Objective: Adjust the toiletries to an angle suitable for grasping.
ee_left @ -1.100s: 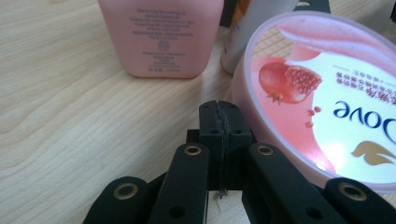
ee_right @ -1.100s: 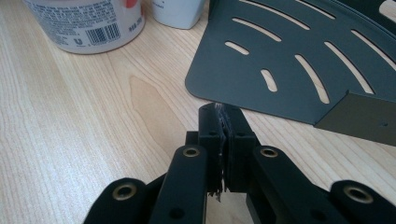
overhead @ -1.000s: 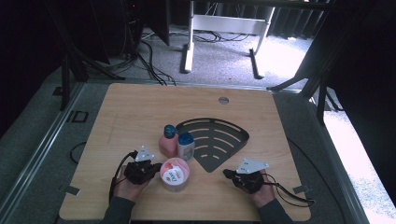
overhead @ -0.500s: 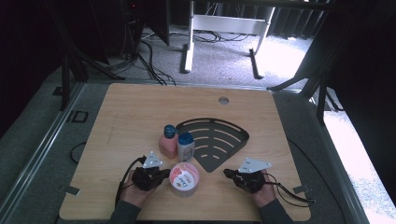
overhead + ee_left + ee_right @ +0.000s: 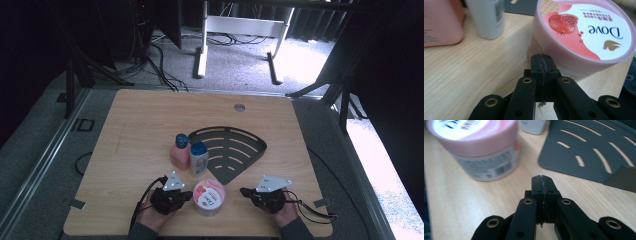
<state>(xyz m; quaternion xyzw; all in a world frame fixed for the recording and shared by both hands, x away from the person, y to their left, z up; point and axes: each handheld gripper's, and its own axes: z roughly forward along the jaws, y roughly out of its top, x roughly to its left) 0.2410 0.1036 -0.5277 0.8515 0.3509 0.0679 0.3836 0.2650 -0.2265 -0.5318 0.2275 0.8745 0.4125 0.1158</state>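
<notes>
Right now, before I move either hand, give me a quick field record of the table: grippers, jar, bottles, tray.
left gripper: jaws shut, empty, tips at the jar's side
right gripper: jaws shut, empty, apart from the jar
pink-lidded jar: upright, lid on, between the grippers
pink bottle: upright, beyond the jar
white bottle: upright, blue cap, beside the pink bottle
black slotted tray: flat, nothing on it
table: light wood

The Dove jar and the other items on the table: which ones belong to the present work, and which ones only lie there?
Belong to the work:
- Dove jar, pink lid, close against the shut left gripper
- left gripper
- right gripper, shut, apart from the jar

Only lying there:
- pink bottle
- white bottle, blue cap
- dark slotted tray
- table
</notes>
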